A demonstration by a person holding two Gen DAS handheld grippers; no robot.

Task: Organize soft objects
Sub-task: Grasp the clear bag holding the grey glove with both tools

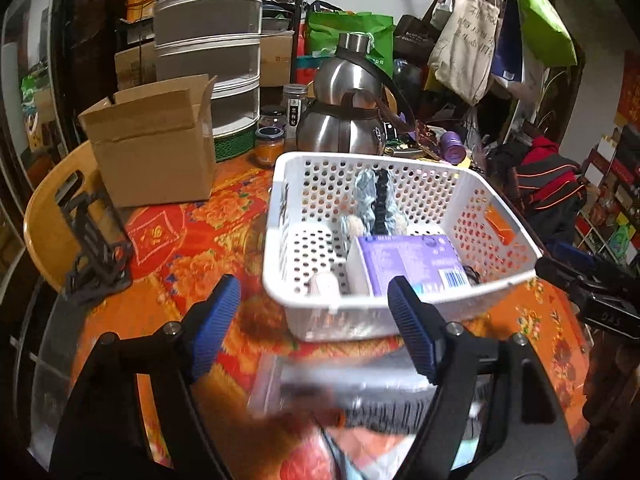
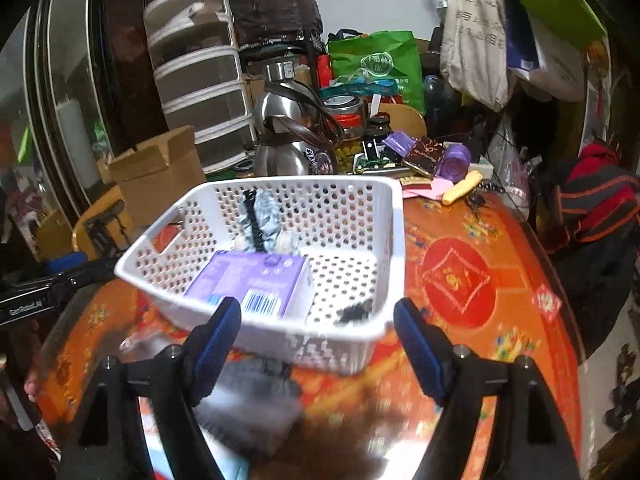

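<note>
A white perforated basket (image 1: 400, 159) (image 2: 304, 179) stands on the table with its orange-red flowered cloth (image 1: 192, 240). In it lie a purple pack (image 1: 404, 260) (image 2: 256, 276), a blue-grey and black fluffy thing (image 1: 374, 200) (image 2: 260, 212) and a small black item (image 2: 354, 312). My left gripper (image 1: 312, 286) is open just before the basket's near wall, with nothing between its fingers. My right gripper (image 2: 317, 305) is open too, at the near wall from the other side. Below them lies a blurred clear bag with a dark striped soft thing (image 1: 360, 392) (image 2: 248, 400).
An open cardboard box (image 1: 152, 144), a steel flask (image 1: 344, 116), jars and a white drawer tower (image 1: 208, 52) stand behind the basket. A yellow chair (image 1: 48, 208) is at the left. Bags hang at the back right. Small clutter lies at the table's far right (image 2: 452, 164).
</note>
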